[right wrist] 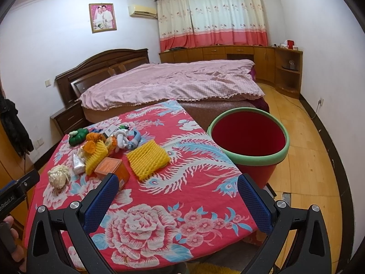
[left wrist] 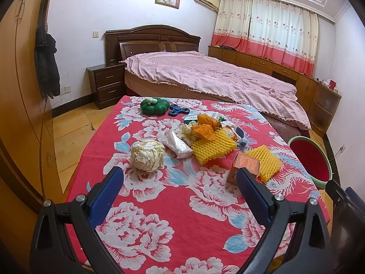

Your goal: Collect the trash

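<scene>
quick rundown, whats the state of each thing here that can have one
left gripper: open, empty, above the cloth
right gripper: open, empty
red bin with green rim: upright beside the table, no trash visible inside
crumpled white paper ball: on the table, not picked up
orange cardboard box: closed, lying on the table
yellow foam fruit net: lying flat on the table
curtains: drawn shut

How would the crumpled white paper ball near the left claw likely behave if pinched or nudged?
The crumpled paper ball looks loosely wadded, so it would probably crush under the pads and weigh little. Its roundish shape suggests a nudge may roll it across the floral cloth, though the folds should stop it quickly.
</scene>
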Tool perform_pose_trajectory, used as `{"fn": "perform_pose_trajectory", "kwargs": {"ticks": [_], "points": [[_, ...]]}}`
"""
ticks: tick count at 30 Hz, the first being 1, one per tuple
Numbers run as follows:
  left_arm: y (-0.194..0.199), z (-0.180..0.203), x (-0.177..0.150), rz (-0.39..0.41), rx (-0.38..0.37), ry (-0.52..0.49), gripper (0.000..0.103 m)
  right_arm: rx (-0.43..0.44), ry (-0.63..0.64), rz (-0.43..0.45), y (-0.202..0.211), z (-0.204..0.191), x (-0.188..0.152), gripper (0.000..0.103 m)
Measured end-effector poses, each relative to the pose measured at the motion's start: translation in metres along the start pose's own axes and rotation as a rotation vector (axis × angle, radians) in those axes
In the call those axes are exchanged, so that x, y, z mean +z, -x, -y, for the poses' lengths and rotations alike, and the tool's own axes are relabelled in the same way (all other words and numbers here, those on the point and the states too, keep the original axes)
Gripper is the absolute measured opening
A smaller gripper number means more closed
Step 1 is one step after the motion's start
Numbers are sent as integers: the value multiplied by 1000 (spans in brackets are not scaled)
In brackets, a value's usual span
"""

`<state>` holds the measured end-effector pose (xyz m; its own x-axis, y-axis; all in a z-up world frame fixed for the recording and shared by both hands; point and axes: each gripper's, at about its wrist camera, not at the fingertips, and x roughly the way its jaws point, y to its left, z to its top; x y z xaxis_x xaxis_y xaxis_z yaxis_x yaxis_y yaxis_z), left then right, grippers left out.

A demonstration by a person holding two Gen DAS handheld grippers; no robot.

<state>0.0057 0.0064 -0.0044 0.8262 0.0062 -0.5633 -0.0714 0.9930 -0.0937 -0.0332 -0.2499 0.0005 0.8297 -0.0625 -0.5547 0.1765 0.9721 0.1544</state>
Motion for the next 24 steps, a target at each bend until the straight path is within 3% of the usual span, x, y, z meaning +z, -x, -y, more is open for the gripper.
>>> {"fn": "perform_pose_trajectory", "kwargs": {"ticks": [24], "points": [[0, 0, 0, -1, 1, 0, 98, 0, -10, -9, -1, 3, -1, 103]]}}
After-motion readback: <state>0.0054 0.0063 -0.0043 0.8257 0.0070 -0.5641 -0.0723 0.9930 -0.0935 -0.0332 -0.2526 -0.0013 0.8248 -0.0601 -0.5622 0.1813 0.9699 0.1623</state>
